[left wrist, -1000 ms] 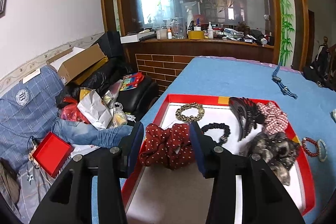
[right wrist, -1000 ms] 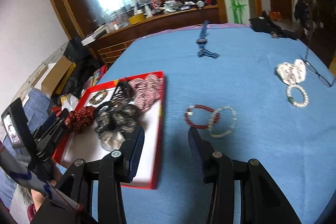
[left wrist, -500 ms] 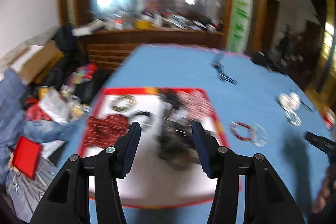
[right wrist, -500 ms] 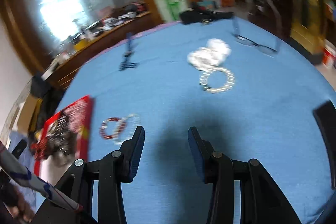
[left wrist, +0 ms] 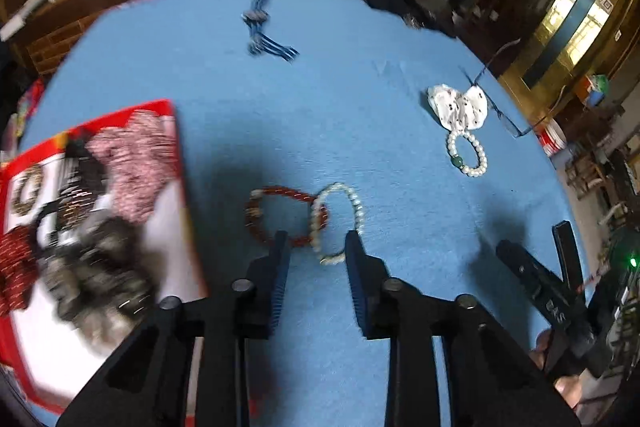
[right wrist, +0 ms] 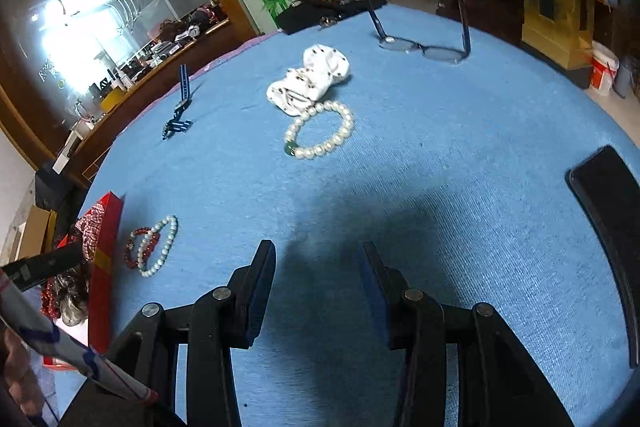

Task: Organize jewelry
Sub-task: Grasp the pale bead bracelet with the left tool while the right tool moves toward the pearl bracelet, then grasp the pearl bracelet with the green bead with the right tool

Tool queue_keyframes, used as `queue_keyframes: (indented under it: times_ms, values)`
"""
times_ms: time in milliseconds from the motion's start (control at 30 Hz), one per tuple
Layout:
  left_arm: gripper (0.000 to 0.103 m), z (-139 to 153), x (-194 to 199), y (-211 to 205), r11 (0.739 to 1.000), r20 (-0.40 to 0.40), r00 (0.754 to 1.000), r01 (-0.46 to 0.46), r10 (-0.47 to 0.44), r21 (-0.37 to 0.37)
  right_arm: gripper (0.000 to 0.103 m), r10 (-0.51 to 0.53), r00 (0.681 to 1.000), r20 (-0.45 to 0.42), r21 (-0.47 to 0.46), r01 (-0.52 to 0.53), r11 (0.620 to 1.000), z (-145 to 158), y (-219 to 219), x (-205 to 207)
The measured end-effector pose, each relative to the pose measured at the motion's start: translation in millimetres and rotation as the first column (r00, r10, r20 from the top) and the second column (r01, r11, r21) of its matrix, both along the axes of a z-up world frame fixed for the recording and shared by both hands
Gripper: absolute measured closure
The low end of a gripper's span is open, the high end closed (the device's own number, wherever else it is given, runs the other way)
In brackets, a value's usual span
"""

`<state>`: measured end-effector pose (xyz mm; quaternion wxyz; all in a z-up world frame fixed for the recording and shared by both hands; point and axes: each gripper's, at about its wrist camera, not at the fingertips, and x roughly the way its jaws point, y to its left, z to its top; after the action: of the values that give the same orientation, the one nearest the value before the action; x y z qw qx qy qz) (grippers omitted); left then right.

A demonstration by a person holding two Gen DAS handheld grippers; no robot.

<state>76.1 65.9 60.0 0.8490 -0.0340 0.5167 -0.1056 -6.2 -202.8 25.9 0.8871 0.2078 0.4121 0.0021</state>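
Observation:
A red bead bracelet (left wrist: pixel 280 192) and a white bead bracelet (left wrist: pixel 354 201) lie overlapping on the blue tablecloth. My left gripper (left wrist: pixel 314 241) is open just above and around their near edges. They also show in the right wrist view, the red bracelet (right wrist: pixel 130 252) beside the white one (right wrist: pixel 162 247). A pearl bracelet with a green bead (left wrist: pixel 466 153) (right wrist: pixel 320 135) lies by a white spotted scrunchie (left wrist: pixel 460 107) (right wrist: pixel 308 79). My right gripper (right wrist: pixel 316 259) is open and empty over bare cloth. A red tray (left wrist: pixel 176 107) (right wrist: pixel 106 227) holds several scrunchies and hair clips.
A blue strap (left wrist: pixel 260 31) (right wrist: pixel 180 107) lies at the far side. Glasses (right wrist: pixel 424 47) (left wrist: pixel 508 119) stand at the far right. A dark phone (right wrist: pixel 608 211) lies near the right table edge. The right gripper (left wrist: pixel 536 275) shows in the left wrist view.
My left gripper swung right from the tray to the red and white bracelets. My right gripper swung right, away from those bracelets, toward the pearl bracelet and scrunchie.

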Motion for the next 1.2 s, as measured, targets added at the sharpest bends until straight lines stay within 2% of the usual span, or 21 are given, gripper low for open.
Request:
queue_keyframes:
  times_ms: [200, 433, 500, 633, 833, 933, 1067, 1133, 1200]
  values:
    - [0.083, -21, 26, -6, 0.999, -0.050, 0.998, -0.033, 0.033, 0.017, 0.057, 0.017, 1.000, 0.000, 0.019, -0.017, 1.000, -1, 0, 1]
    - [0.092, -36, 38, -8, 0.999, -0.085, 0.996, -0.032, 0.034, 0.016, 0.057, 0.035, 0.999, 0.003, 0.020, -0.035, 0.999, -1, 4, 3]
    - [0.098, -40, 39, -6, 1.000, -0.100, 0.995, -0.031, 0.032, 0.005, 0.057, 0.034, 0.999, 0.003, 0.018, -0.034, 0.999, -1, 5, 3]
    - [0.098, -42, 40, -7, 0.999, -0.092, 0.995, -0.032, 0.032, -0.008, 0.057, 0.029, 1.000, 0.002, 0.012, -0.029, 0.999, -1, 5, 3]
    - [0.098, -7, 15, -7, 0.999, -0.008, 1.000, 0.005, -0.005, -0.043, 0.057, 0.024, 0.999, -0.028, 0.041, -0.023, 0.999, 7, -6, 7]
    - [0.098, 10, 2, -14, 0.997, 0.030, 0.999, 0.043, -0.041, -0.062, 0.057, -0.018, 0.999, -0.045, -0.018, 0.017, 1.000, 26, -20, 21]
    - [0.098, 28, -16, -26, 0.992, 0.071, 0.994, 0.094, -0.089, -0.080, 0.057, -0.037, 0.994, -0.106, -0.051, 0.031, 0.998, 35, -36, 58]
    - [0.098, 34, -24, -29, 0.990, 0.085, 0.991, 0.112, -0.104, -0.086, 0.068, -0.031, 0.988, -0.150, -0.065, 0.021, 0.998, 30, -38, 80]
    - [0.098, 37, -29, -31, 0.988, 0.092, 0.989, 0.122, -0.114, -0.090, 0.072, -0.027, 0.980, -0.198, -0.073, 0.013, 0.997, 20, -40, 101]
